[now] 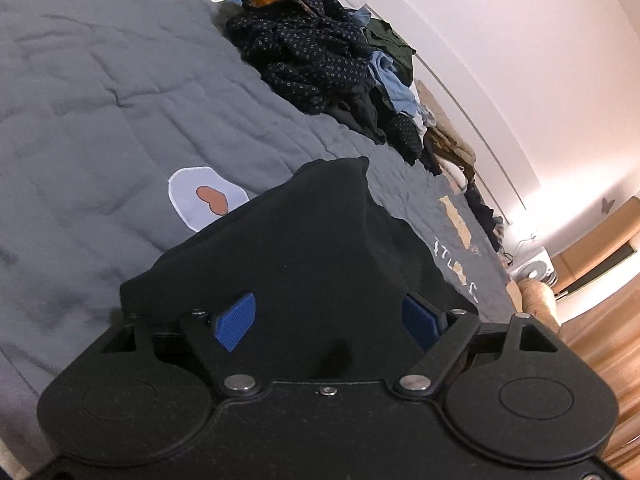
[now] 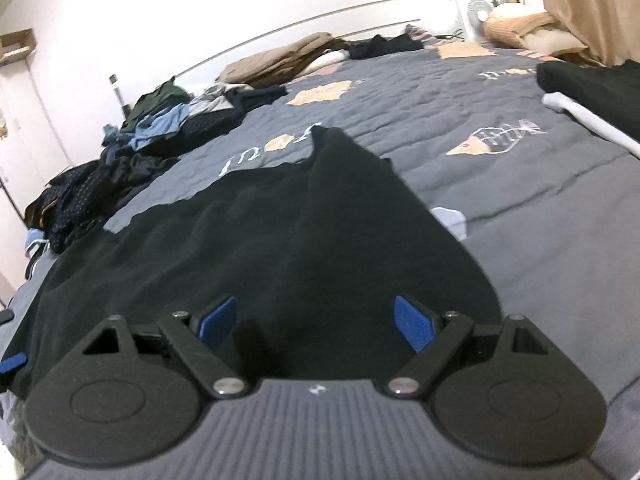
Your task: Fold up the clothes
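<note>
Bedroom. Bed with grey quilted cover (image 2: 500,184) bearing tan and pale patches. White wall (image 1: 520,60) behind, brightly lit. White headboard rail (image 2: 304,24) along the far edge of the bed. White fan (image 2: 478,10) beside it. Tan curtain (image 2: 588,4) at right. Wood-toned floor (image 1: 608,340).

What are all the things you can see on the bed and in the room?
Black garment: one, black, spread on the quilt under both tools.
Quilt: one, grey with patches, covering the bed.
Clothes pile: one heap, dark dotted, blue and green pieces, along the bed's far edge.
Folded clothes: one stack, black over white, right side of the bed.
Fan: one, white, beyond the bed.
Left tool: one, black with blue pads, open over the black garment.
Right tool: one, black with blue pads, open over the black garment.
</note>
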A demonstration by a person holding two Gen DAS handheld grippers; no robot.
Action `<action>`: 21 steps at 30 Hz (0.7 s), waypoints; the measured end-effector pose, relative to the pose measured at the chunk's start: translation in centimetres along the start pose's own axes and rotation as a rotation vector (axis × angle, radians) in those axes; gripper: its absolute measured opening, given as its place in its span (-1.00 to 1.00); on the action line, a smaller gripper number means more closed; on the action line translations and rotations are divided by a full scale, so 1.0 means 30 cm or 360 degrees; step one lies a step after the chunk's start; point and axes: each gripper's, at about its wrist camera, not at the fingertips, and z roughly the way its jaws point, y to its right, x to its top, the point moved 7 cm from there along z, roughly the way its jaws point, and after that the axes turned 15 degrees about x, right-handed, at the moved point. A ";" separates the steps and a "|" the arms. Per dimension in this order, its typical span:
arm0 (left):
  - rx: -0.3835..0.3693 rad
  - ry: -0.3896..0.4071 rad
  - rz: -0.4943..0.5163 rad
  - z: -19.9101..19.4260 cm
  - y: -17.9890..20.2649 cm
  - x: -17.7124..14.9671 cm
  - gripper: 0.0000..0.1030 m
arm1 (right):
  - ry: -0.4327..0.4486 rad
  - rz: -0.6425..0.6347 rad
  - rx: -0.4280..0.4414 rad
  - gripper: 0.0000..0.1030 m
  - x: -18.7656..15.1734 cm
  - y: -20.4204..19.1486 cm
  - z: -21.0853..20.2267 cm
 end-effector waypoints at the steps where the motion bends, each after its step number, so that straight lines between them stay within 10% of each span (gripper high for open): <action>1: 0.0010 0.0004 0.0012 -0.004 0.000 -0.001 0.55 | 0.0009 0.0022 0.0004 0.66 0.000 0.008 -0.007; 6: 0.0024 0.0008 0.0038 -0.017 0.016 -0.004 0.56 | 0.0028 0.0081 -0.0008 0.62 0.006 0.045 -0.037; 11: 0.0026 0.0055 0.0128 -0.059 0.051 -0.006 0.57 | 0.0030 0.0127 -0.0334 0.66 0.003 0.123 -0.083; 21: -0.0135 0.0118 0.0532 -0.154 0.249 -0.077 0.65 | 0.0211 0.0236 0.0187 0.67 0.147 -0.015 -0.138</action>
